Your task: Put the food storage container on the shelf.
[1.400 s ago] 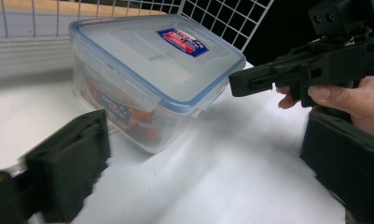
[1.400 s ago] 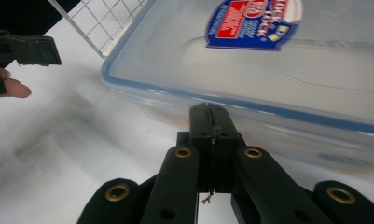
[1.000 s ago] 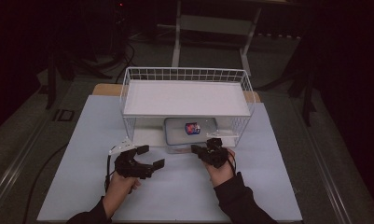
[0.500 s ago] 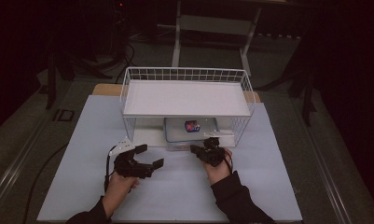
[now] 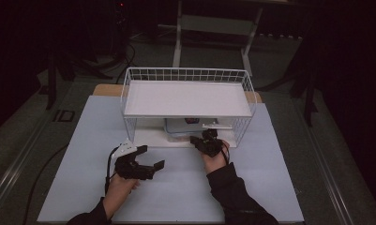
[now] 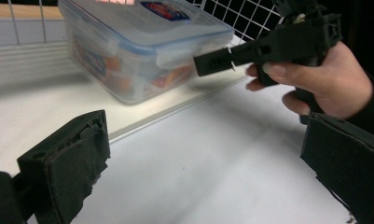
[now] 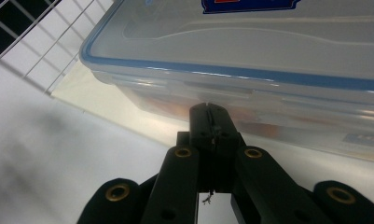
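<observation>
right gripper [image 7: 209, 108] jaws pressed together, empty, tip just short of the lidded container [image 7: 287, 60]; left gripper [image 6: 198, 172] wide, idle nearby. Looks like reach/approach; next probably needs jaws opened

Lab or test studio. Dark room, lit white table [image 5: 270, 154] at centre. Metal stand [image 5: 214, 28] at 12 o'clock, cables [image 5: 129, 51] on floor at 11 o'clock, wire rack [image 5: 188, 93] as staged prop.
</observation>
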